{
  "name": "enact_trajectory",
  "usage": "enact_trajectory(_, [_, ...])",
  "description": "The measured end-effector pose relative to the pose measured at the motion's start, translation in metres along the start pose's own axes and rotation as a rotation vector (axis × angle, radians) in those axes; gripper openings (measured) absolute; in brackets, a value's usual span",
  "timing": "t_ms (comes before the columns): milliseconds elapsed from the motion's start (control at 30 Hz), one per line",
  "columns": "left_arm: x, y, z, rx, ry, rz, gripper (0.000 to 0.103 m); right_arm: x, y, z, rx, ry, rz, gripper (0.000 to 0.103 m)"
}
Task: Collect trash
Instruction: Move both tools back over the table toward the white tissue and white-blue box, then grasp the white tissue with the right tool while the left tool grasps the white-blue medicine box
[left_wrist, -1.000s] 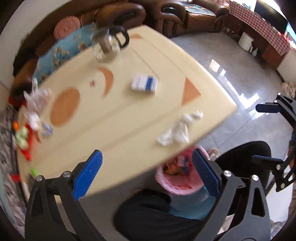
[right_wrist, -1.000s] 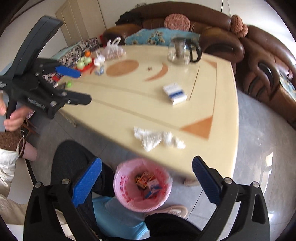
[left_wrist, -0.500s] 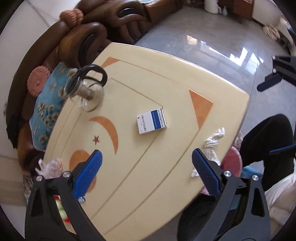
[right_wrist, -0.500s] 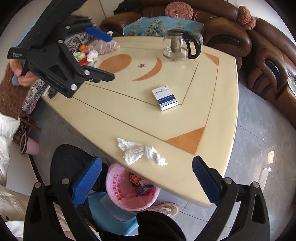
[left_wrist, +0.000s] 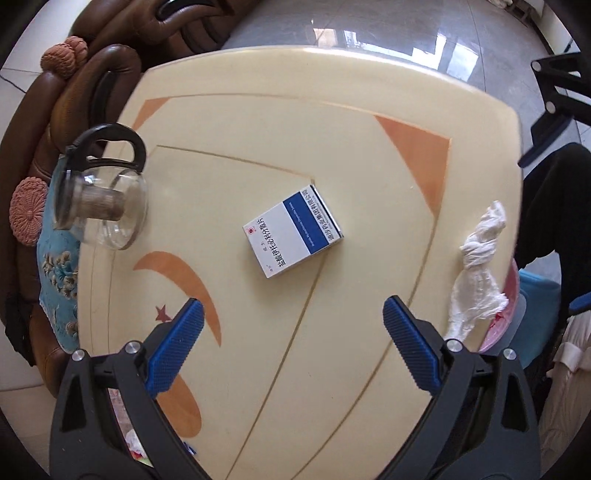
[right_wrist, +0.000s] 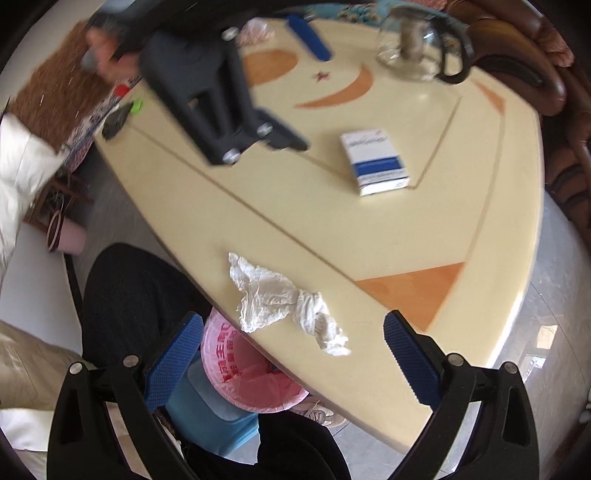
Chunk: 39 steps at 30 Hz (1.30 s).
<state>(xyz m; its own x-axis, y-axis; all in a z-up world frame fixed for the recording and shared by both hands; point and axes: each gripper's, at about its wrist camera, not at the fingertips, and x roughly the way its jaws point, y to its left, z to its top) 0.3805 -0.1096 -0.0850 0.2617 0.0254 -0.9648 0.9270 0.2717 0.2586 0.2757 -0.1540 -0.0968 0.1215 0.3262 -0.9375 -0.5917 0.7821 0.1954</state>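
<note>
We are holding the left gripper (left_wrist: 291, 332) and right gripper (right_wrist: 293, 341) with jaws spread, grasping nothing. Crumpled white tissue (right_wrist: 284, 301) lying between right jaws; white-and-blue cardboard box (left_wrist: 293, 230) lying ahead of left jaws on cream table (left_wrist: 351, 147).

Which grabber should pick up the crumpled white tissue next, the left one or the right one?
Probably the right gripper: it is open, with the tissue almost between its fingers, just above the pink-lined bin. The left gripper faces the medicine box instead.
</note>
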Motion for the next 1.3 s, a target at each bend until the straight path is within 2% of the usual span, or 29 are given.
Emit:
enact_trajectory(267, [0.042, -0.003, 0.013, 0.133, 0.01, -0.093, 0.095, 0.056, 0.002, 0.002, -0.074, 0.113, 0.083, 0.096])
enact_trajectory(400, [0.063, -0.002, 0.024, 0.192, 0.042, -0.138, 0.095, 0.08, -0.001, 0.003, -0.09, 0.166, 0.124, 0.096])
enact_trajectory(667, [0.1, -0.005, 0.044, 0.266, 0.087, -0.18, 0.095, 0.105, -0.004, 0.015, -0.128, 0.204, 0.13, 0.096])
enact_trajectory(767, [0.102, -0.007, 0.046, 0.309, 0.066, -0.171, 0.096, 0.116, -0.006, 0.018, -0.131, 0.221, 0.128, 0.097])
enact_trajectory(900, [0.101, -0.001, 0.05, 0.29, 0.04, -0.191, 0.096, 0.117, -0.002, 0.02, -0.15, 0.204, 0.12, 0.097])
enact_trajectory(1133, [0.107, -0.015, 0.046, 0.358, 0.039, -0.12, 0.097, 0.117, 0.002, 0.019, -0.142, 0.203, 0.111, 0.097])
enact_trajectory(1200, [0.111, -0.015, 0.052, 0.344, 0.048, -0.118, 0.098, 0.118, 0.0, 0.019, -0.126, 0.2, 0.11, 0.096])
enact_trajectory(1300, [0.114, -0.008, 0.059, 0.291, 0.056, -0.165, 0.094, 0.113, -0.005, 0.02, -0.102, 0.177, 0.099, 0.087])
